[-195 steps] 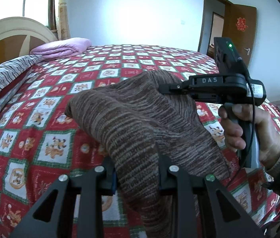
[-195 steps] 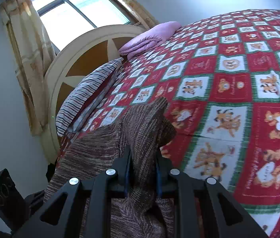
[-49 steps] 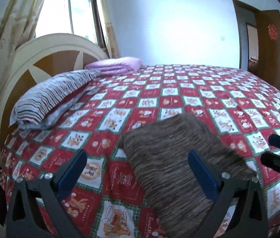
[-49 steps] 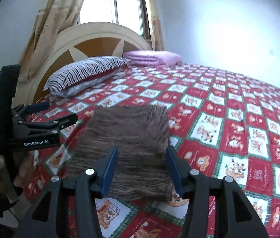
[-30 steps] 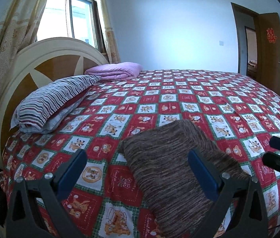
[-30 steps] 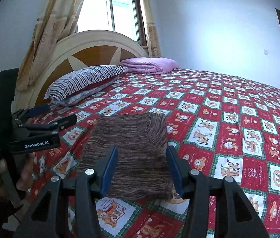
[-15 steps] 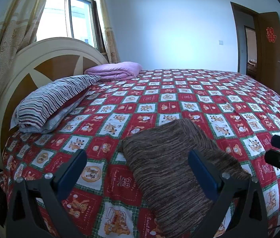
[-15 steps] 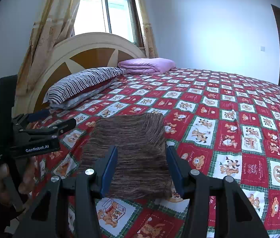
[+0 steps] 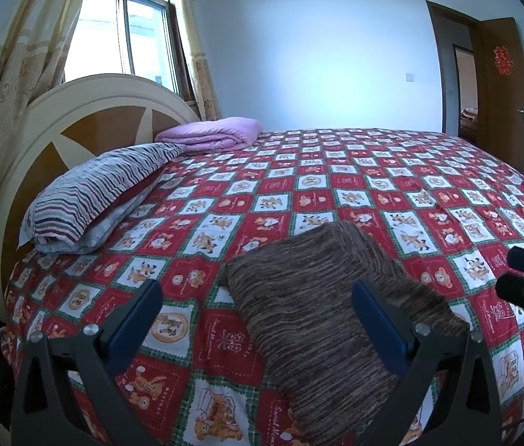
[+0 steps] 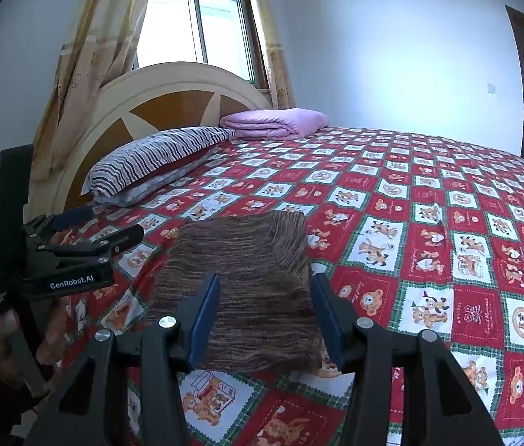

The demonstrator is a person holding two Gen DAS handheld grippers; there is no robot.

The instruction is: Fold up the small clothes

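Sweater (image 10: 247,290) lies folded into a neat rectangle near the edge of the bed (image 10: 447,223), while left gripper (image 9: 258,319) and right gripper (image 10: 265,319) hover over it spread wide and empty, probably because the folding looks finished.

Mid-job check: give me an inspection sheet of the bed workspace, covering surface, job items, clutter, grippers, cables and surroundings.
Surface: bed with red checked bedspread, flat.
Job's things: brown knit garment lies folded in a rough rectangle near the bed's edge, held by neither gripper.
Clutter: striped pillow and folded pink blanket by the headboard, apart from the garment.
Grippers: left gripper open, empty; right gripper open, empty; both above the garment.
Cables: nothing seen.
Surroundings: headboard, curtained window, open door.
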